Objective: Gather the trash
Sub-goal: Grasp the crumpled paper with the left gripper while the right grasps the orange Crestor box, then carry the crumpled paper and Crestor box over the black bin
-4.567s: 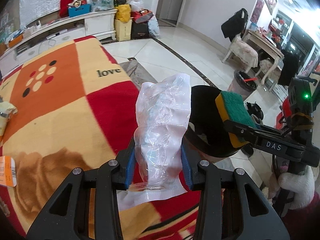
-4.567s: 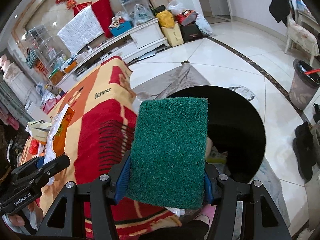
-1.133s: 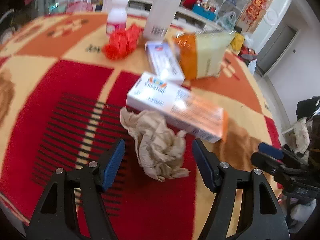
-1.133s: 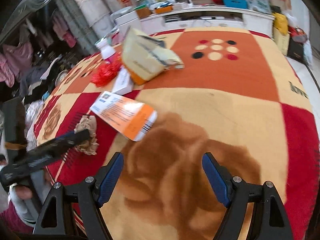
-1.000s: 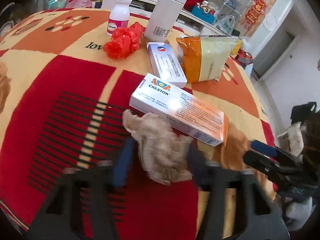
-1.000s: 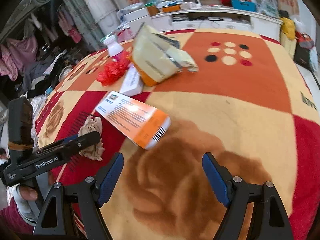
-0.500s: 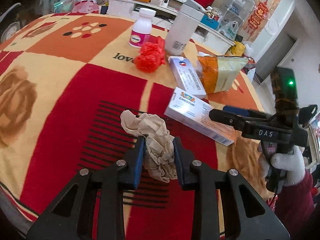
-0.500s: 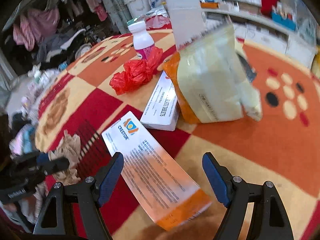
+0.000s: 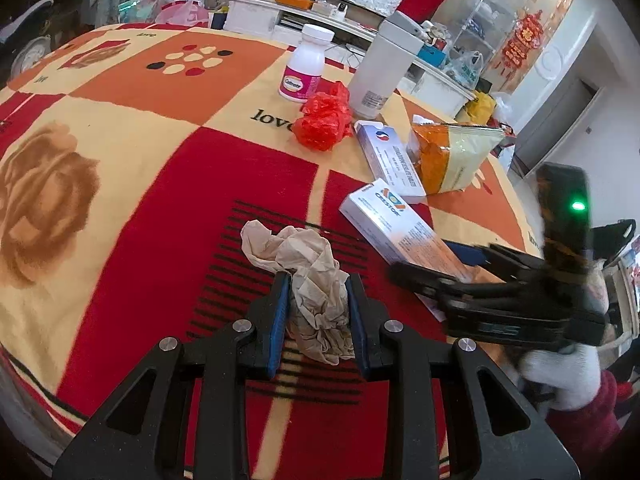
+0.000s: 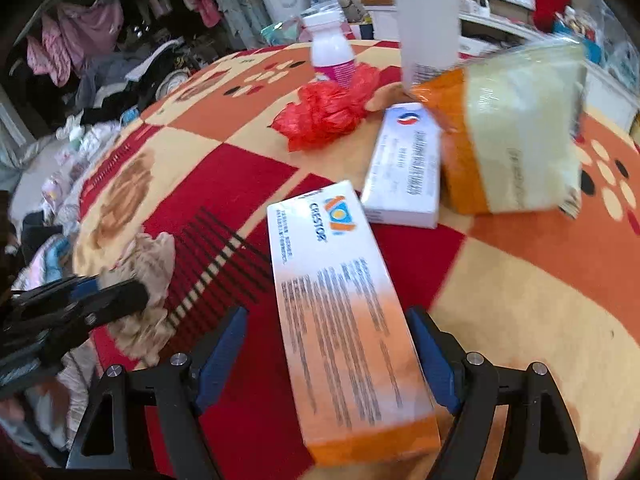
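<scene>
A crumpled beige paper wad (image 9: 312, 280) lies on the red, black-striped patch of a patterned blanket (image 9: 160, 160), and the left gripper (image 9: 318, 320) is clamped on it, both blue pads pressed into its sides. In the right wrist view the same wad (image 10: 148, 280) shows at the left edge with the left gripper's black fingers (image 10: 112, 300) over it. Just beside the wad lies a long white-and-orange Crestor box (image 10: 344, 320), flat on the blanket. The right gripper (image 10: 328, 356) straddles the box's near end; its jaws are closing, with the box between them and a visible gap on each side of the pads. In the left wrist view the right gripper (image 9: 440, 276) reaches across the same box (image 9: 396, 232), held by a white-gloved hand (image 9: 560, 372). Beyond the box lie a second white carton (image 10: 404, 172), an orange-and-cream pouch (image 10: 516, 136), a crumpled red plastic bag (image 9: 324, 120), a white pill bottle with a pink label (image 9: 304, 64) and a tall white container (image 9: 384, 68), all grouped close together.
</scene>
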Available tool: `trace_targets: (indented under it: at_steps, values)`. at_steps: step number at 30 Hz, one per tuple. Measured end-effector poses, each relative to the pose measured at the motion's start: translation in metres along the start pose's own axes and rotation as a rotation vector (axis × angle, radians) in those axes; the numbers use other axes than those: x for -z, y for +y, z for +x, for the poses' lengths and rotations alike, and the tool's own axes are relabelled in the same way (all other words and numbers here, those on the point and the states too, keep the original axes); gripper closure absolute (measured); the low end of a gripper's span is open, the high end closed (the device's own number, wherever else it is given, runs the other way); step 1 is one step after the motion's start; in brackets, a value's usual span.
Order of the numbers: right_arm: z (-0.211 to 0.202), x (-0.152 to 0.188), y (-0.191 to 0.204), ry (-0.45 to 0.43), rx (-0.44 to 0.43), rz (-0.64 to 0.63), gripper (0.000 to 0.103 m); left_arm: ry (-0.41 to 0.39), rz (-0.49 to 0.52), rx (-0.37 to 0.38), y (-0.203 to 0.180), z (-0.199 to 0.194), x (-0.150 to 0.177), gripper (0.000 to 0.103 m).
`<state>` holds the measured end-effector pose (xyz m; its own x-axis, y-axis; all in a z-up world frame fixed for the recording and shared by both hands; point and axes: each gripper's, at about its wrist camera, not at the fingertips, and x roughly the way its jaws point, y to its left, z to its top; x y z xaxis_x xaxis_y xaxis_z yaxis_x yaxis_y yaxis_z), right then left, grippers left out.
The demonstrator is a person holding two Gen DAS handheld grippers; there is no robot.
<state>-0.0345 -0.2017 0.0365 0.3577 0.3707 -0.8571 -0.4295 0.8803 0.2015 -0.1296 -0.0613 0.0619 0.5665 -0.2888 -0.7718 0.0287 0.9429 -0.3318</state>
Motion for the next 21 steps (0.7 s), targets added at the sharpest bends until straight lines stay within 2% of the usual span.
trace_targets:
  at_steps: [1, 4, 11, 21]
  values:
    - [-0.001, 0.001, 0.001, -0.019, 0.028, -0.013, 0.043, 0.001, 0.003, 0.003, -0.002, 0.000, 0.001, 0.077]
    - [-0.012, 0.011, -0.005, -0.029, -0.013, 0.012, 0.043, 0.001, 0.019, 0.012, -0.009, -0.002, 0.005, 0.077]
    - [-0.061, 0.051, -0.027, -0.104, -0.011, 0.112, 0.043, 0.012, 0.051, 0.051, -0.033, 0.002, 0.014, 0.077]
    - [-0.113, 0.100, -0.061, -0.160, 0.095, 0.205, 0.043, 0.045, 0.171, 0.111, -0.101, 0.013, 0.030, 0.077]
